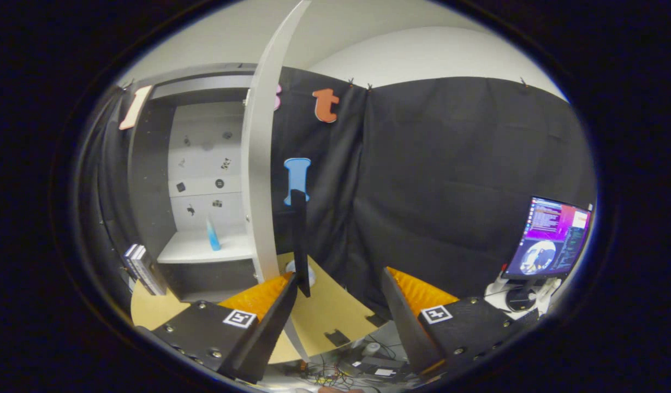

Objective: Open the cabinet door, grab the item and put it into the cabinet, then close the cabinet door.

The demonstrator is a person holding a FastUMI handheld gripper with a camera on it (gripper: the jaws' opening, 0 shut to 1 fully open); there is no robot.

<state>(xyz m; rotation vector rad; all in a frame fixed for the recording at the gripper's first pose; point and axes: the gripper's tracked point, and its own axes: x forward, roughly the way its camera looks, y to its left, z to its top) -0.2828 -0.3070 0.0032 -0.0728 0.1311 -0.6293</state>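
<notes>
cabinet (149, 191): stands at the left end of the bench, open, pale back panel dotted with small dark marks
door (259, 180): swung out, seen nearly edge-on, its long edge running top to bottom just left of the fingers' gap
bench (324, 314): tan top, beyond and between the fingers
monitor (551, 237): lit, far right, well apart from the cabinet
books (141, 267): a few, leaning against the cabinet's left side on the bench
fingers (340, 322): spread wide, nothing between them; the left fingertip (283, 305) lies near the door's lower edge, whether touching I cannot tell
dark strip (300, 240): narrow, upright, just ahead of the left finger
item (212, 234): slim blue cone on the cabinet's shelf, long axis upright, tip pointing up and tilted slightly left
</notes>
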